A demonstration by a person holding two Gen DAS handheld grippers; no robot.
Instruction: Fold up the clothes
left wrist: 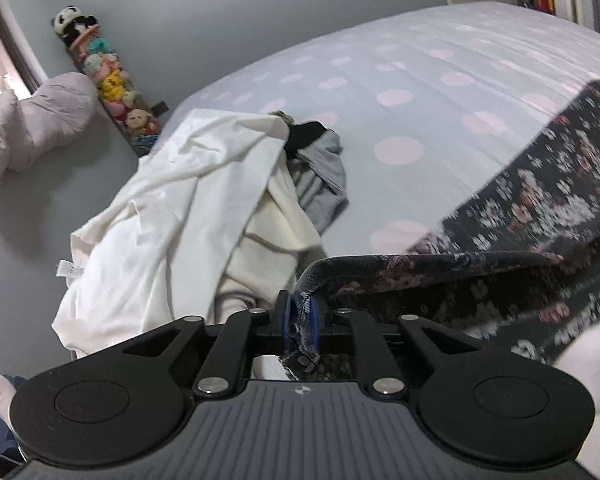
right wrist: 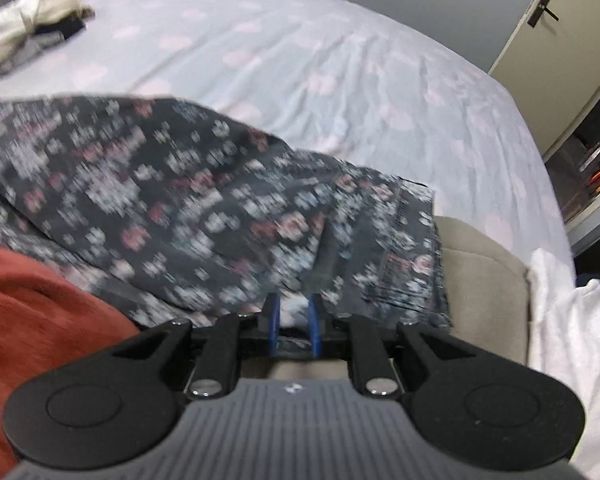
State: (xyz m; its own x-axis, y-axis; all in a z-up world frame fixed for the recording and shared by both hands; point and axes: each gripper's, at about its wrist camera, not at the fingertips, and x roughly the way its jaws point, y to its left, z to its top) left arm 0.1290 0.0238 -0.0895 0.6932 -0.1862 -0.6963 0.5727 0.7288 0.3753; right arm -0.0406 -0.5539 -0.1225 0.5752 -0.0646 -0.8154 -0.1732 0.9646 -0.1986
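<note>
A dark floral garment [left wrist: 540, 208] hangs stretched above the bed, blurred by motion. My left gripper [left wrist: 300, 312] is shut on one edge of it, the cloth pinched between the blue pads. In the right wrist view the same floral garment [right wrist: 160, 200] spreads from the left toward the centre, and my right gripper [right wrist: 294, 316] is shut on its near edge, with fabric bunched between the blue fingers. A pile of unfolded clothes lies on the bed: a white garment [left wrist: 160, 208], a cream one [left wrist: 268, 248] and a grey one [left wrist: 320, 176].
The bed has a pale blue sheet with pink dots [left wrist: 400, 80]. Plush toys [left wrist: 112, 80] and a pink pillow [left wrist: 40, 120] are by the wall. A rust-red cloth [right wrist: 32, 320], a beige item [right wrist: 480, 288] and a white towel [right wrist: 572, 340] lie near the right gripper. A door [right wrist: 560, 40] stands behind.
</note>
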